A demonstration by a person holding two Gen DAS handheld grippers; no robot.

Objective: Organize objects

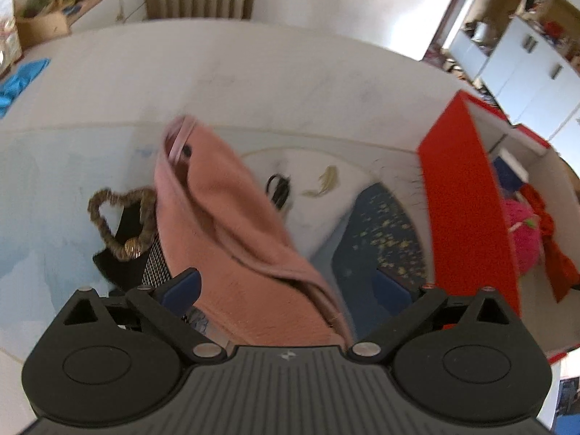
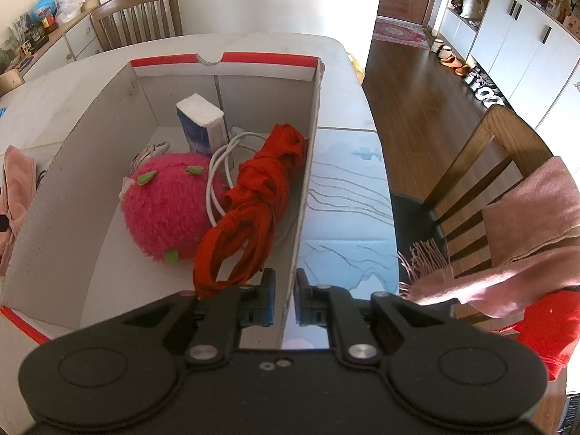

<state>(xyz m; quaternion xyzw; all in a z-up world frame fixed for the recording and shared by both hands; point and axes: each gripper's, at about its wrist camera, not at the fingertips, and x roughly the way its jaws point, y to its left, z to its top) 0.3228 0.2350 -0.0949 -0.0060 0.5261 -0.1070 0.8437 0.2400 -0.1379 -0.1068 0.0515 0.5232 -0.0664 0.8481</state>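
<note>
- Hovering my left gripper [image 1: 286,286] over a soft pink fleece garment [image 1: 232,232] on the white table [image 1: 253,72]; jaws spread wide, cloth lies between them, pads not pressing it.
- Clamping my right gripper [image 2: 284,299] shut on the near wall of the red-and-white cardboard box [image 2: 306,166], steadying it.
- Already inside the box: fuzzy pink plush ball [image 2: 166,206], knotted red cloth [image 2: 253,199], white cable [image 2: 217,166], small blue-white carton [image 2: 199,119].
- Step, I judge: picking up the pink garment for boxing.
- Next: close left jaws on a thick fold, lift clear of the black item with a brown furry heart trim [image 1: 119,224] beside it, then carry it over the box's red side.
</note>
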